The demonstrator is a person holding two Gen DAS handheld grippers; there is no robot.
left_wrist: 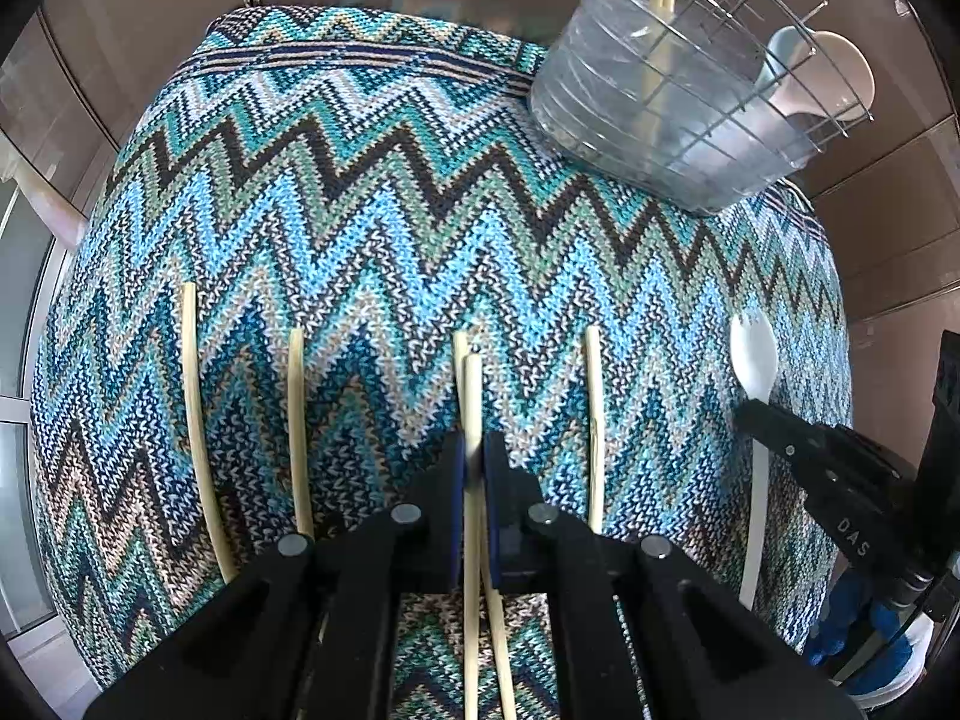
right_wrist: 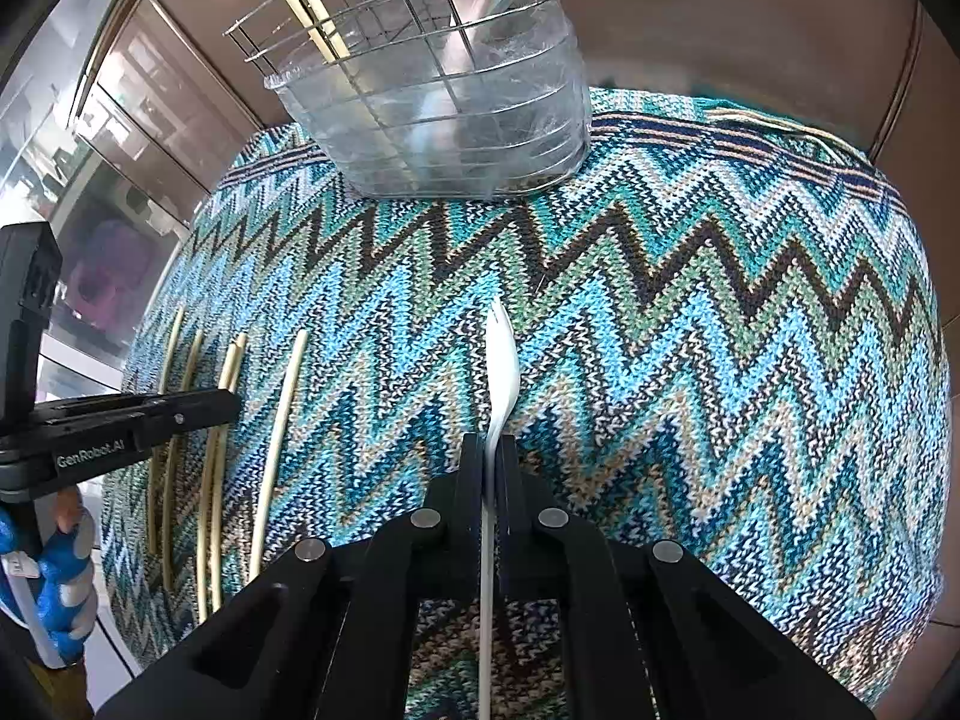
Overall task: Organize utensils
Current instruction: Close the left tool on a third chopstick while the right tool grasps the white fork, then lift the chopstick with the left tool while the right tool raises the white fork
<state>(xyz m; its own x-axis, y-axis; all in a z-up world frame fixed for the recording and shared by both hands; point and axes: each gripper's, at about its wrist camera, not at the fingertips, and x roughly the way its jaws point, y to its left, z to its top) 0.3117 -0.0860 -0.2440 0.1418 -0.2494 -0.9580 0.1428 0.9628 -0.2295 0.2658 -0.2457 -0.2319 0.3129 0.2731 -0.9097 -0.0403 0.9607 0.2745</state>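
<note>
A pale chopstick (left_wrist: 473, 408) sits pinched between the left gripper's (left_wrist: 474, 468) pressed jaws and a thin white plastic spoon (right_wrist: 500, 360) between the right gripper's (right_wrist: 493, 468), both apparently gripped for lifting toward the wire-and-clear-plastic utensil basket (right_wrist: 444, 114) ahead; more chopsticks flank them on the zigzag knit cloth (left_wrist: 384, 240)

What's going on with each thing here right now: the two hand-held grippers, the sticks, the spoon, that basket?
Left hand-held gripper: shut on a chopstick.
Right hand-held gripper: shut on the white spoon.
Other chopsticks: lying loose on the knitted cloth.
Wire basket: upright, already holding utensils.
</note>
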